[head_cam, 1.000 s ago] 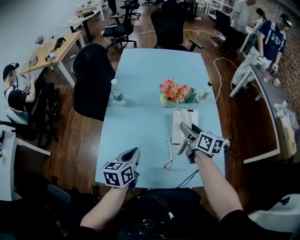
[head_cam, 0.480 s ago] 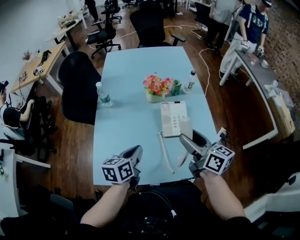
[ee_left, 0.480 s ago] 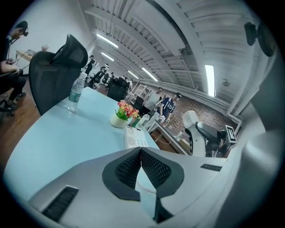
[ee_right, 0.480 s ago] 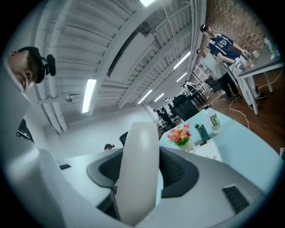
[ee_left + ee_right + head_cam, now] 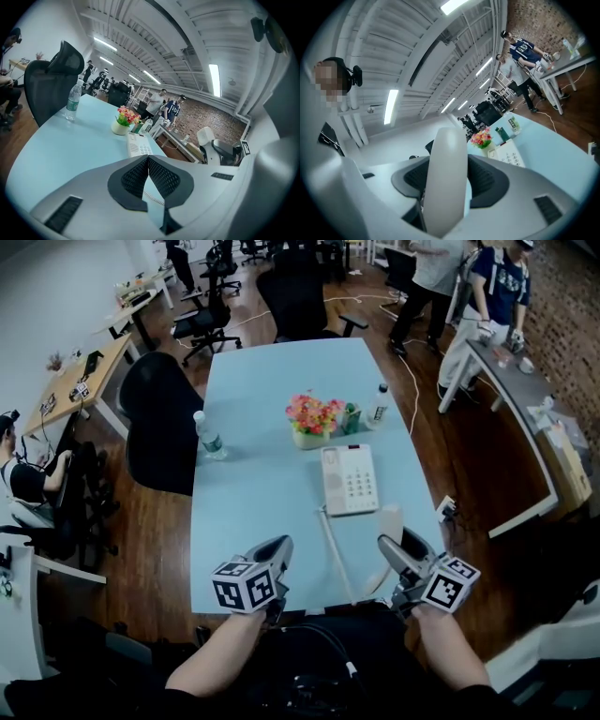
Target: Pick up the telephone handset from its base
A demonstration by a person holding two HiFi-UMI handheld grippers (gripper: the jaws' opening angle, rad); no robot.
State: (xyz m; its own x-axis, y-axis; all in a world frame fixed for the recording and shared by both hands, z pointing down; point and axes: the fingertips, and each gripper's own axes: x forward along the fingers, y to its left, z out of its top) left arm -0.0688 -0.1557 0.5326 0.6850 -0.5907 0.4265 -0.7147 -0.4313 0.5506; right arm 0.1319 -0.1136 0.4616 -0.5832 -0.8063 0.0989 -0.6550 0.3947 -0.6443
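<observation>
A light-blue desk (image 5: 253,521) is seen from above. The right gripper (image 5: 401,549) holds the pale telephone handset (image 5: 449,178), its fingers (image 5: 486,179) clamped on either side of it. The handset stands nearly upright, off its base (image 5: 349,479) and well apart from it, above the desk's near right edge. A cord (image 5: 336,554) runs from the base's left side toward that near edge. The left gripper (image 5: 279,546) hovers near the same edge, its fingers (image 5: 133,178) pressed together with nothing between them. Beyond the base sit a flower pot (image 5: 312,420) and a water bottle (image 5: 208,435).
</observation>
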